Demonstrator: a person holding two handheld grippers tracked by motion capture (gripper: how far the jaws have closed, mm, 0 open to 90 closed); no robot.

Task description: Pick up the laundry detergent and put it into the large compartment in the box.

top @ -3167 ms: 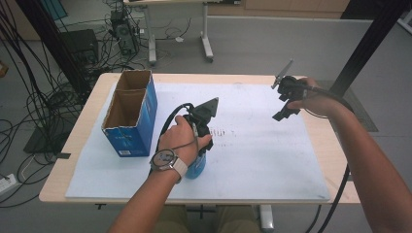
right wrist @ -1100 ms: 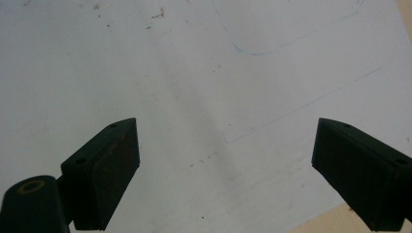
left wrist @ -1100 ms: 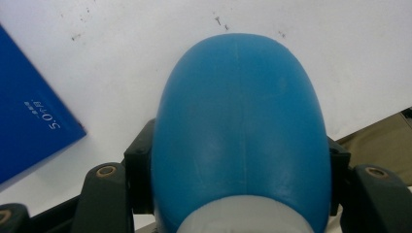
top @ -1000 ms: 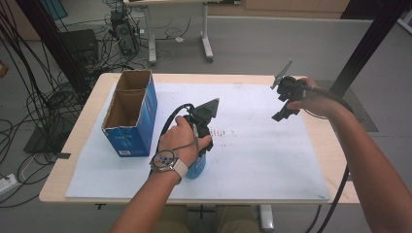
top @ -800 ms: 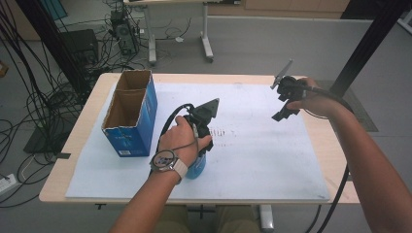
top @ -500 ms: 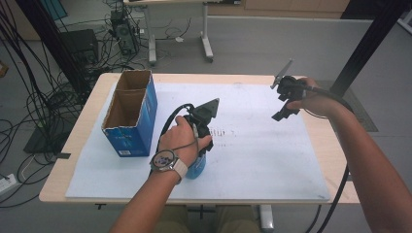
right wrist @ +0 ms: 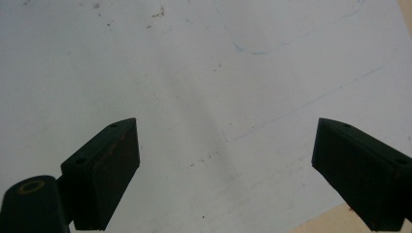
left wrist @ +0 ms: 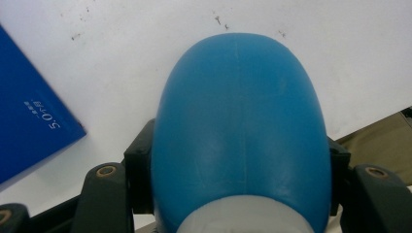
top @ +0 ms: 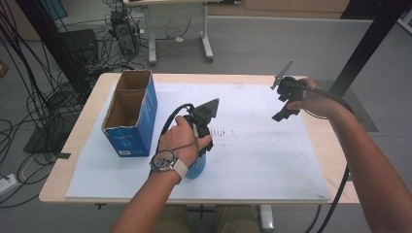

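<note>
My left gripper is shut on a blue rounded bottle with a white end, held low over the white sheet near the table's front. In the left gripper view the blue bottle sits between the two black jaws, and my left gripper presses it on both sides. My right gripper hovers above the far right part of the sheet. In the right gripper view my right gripper stands open, jaws wide apart, with bare white sheet between them.
An open-topped blue cardboard box stands on the sheet's left side; its blue wall lies just left of the bottle. The white sheet covers most of the wooden table. Cables and desk legs lie on the floor behind.
</note>
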